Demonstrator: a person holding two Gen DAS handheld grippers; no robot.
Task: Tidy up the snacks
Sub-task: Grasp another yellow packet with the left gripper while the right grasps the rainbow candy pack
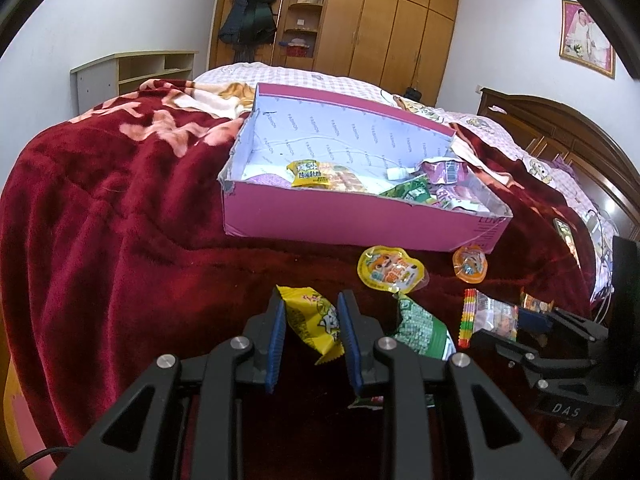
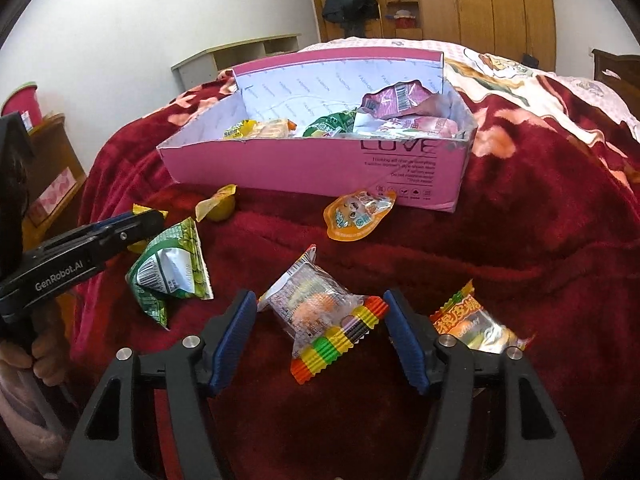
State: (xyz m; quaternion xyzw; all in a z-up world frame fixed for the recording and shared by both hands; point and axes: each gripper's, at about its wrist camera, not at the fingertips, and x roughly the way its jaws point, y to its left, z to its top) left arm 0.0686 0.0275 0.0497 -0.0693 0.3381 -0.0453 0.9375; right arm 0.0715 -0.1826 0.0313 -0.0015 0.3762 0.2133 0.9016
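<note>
My left gripper (image 1: 312,312) is shut on a yellow snack packet (image 1: 316,324), held just above the red blanket; in the right wrist view the same gripper (image 2: 154,220) enters from the left. My right gripper (image 2: 320,302) stands open around a clear packet with a rainbow-striped edge (image 2: 316,312) that lies on the blanket between its pads. The pink box (image 1: 352,224) (image 2: 304,164) sits further back on the bed and holds several packets. From the left wrist view, the right gripper (image 1: 516,322) is low at the right, over that clear packet (image 1: 494,316).
Loose on the blanket lie a green packet (image 2: 172,272) (image 1: 420,328), a yellow jelly cup (image 1: 390,270), an orange jelly cup (image 2: 358,216) and an orange gummy packet (image 2: 476,320). A phone (image 1: 564,232) lies near the wooden headboard (image 1: 560,128). A hand (image 2: 44,360) grips the left tool.
</note>
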